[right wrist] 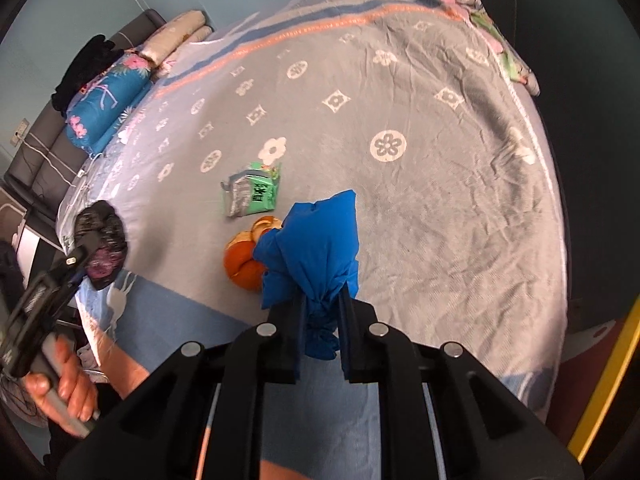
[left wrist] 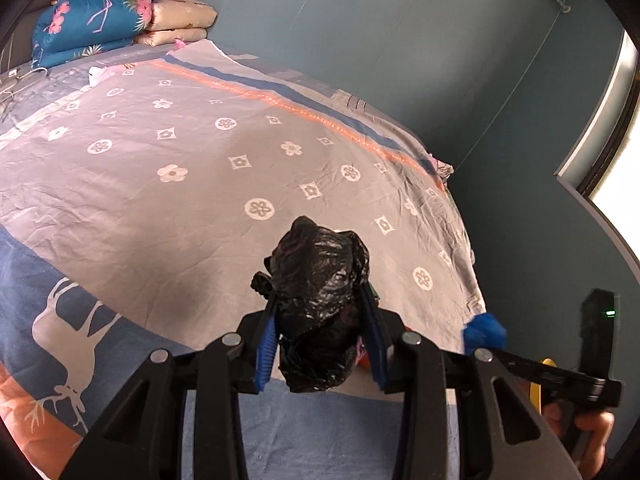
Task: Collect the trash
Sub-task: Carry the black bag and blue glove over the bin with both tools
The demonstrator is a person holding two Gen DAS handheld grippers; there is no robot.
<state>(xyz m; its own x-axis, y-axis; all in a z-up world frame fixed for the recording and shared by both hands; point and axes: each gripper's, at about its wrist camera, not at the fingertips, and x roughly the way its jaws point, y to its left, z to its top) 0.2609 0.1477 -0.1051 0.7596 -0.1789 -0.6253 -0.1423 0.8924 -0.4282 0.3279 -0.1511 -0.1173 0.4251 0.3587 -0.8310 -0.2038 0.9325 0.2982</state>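
My left gripper (left wrist: 320, 294) is shut on a crumpled black trash bag (left wrist: 320, 276), which bulges out between the blue pads and is held above the bed. My right gripper (right wrist: 320, 298) is shut on the knotted neck of a blue plastic bag (right wrist: 316, 244), also off the bedcover. Just beyond the blue bag, a green snack packet (right wrist: 254, 196) and orange peel (right wrist: 242, 262) lie on the bedcover. In the right wrist view the left gripper (right wrist: 86, 250) shows at the left edge with the black bag (right wrist: 102, 236). The blue bag (left wrist: 484, 330) shows at the right of the left wrist view.
A grey patterned bedcover (right wrist: 420, 200) spreads over the whole bed. Folded quilts (left wrist: 92, 24) and beige pillows (left wrist: 180, 20) are stacked at the headboard. A dark teal wall (left wrist: 440, 60) runs along the far side, with a bright window (left wrist: 612, 120) at the right. A hand (right wrist: 64, 392) grips the left handle.
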